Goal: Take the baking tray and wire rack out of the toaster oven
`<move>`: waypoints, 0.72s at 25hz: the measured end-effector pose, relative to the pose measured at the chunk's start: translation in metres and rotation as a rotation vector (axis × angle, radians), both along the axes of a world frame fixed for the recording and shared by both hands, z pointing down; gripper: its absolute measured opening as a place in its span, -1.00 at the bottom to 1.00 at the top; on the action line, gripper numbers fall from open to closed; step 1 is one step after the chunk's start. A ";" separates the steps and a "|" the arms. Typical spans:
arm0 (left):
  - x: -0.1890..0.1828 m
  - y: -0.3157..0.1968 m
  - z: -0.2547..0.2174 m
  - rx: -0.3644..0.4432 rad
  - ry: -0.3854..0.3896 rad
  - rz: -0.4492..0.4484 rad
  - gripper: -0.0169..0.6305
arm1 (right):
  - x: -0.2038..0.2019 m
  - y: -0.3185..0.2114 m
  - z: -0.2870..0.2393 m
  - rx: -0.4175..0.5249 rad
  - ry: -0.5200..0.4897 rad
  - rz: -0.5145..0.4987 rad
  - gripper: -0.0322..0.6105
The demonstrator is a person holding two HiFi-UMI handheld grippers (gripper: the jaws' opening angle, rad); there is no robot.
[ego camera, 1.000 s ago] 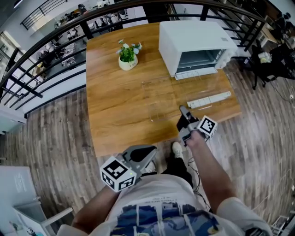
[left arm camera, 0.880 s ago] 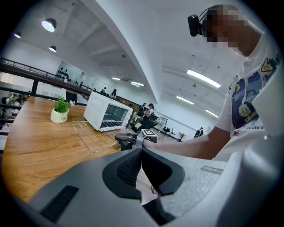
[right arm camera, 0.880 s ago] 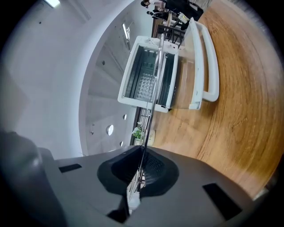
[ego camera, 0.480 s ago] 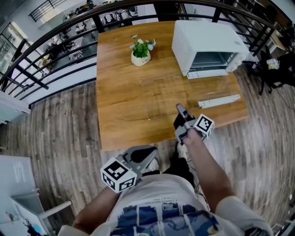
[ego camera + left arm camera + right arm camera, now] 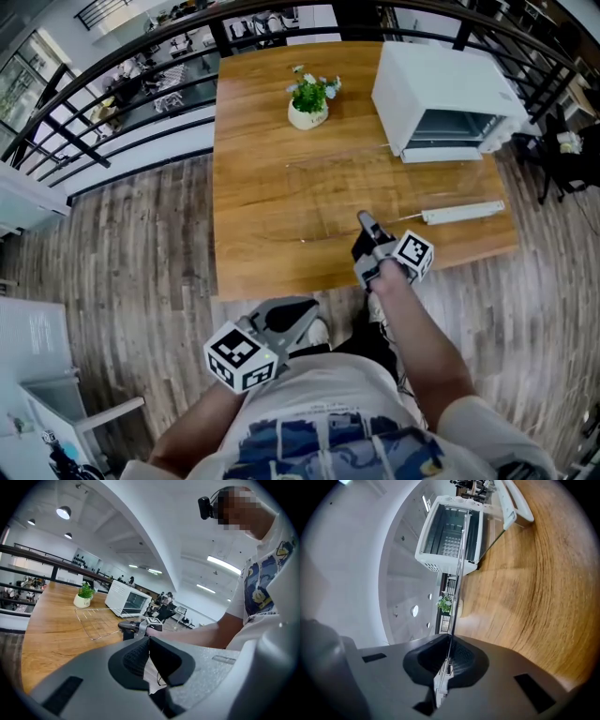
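The white toaster oven (image 5: 445,89) stands at the table's far right, and its glass door lies open with the white handle (image 5: 461,213) toward me. The thin wire rack (image 5: 323,202) lies level over the table, outside the oven. My right gripper (image 5: 362,220) is shut on the rack's near edge. In the right gripper view the wire rack (image 5: 458,569) runs edge-on from the right gripper (image 5: 450,644) toward the toaster oven (image 5: 450,536). My left gripper (image 5: 305,309) hangs shut and empty by my body, off the table. I see no baking tray.
A small potted plant (image 5: 309,101) stands at the table's far middle. The wooden table (image 5: 253,216) ends just in front of my legs, with plank floor around it. A black railing (image 5: 122,56) runs behind the table.
My right gripper has drawn the wire rack further from the oven, toward the left across the table. The view has shifted with it. The left gripper stays by my body.
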State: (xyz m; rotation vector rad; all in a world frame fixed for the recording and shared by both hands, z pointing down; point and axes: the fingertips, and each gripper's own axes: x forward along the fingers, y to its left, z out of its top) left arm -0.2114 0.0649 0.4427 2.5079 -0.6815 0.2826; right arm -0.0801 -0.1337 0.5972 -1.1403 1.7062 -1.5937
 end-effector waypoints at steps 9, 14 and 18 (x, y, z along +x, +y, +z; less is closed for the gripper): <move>-0.015 -0.006 0.005 -0.011 -0.009 -0.025 -0.93 | -0.018 -0.007 0.022 -0.062 -0.010 -0.002 -0.91; -0.018 -0.005 0.012 -0.024 -0.015 -0.029 -0.93 | -0.021 -0.008 0.038 -0.101 -0.003 0.000 -0.91; -0.019 -0.006 0.017 -0.040 -0.018 -0.031 -0.93 | -0.021 -0.009 0.052 -0.143 0.006 0.006 -0.91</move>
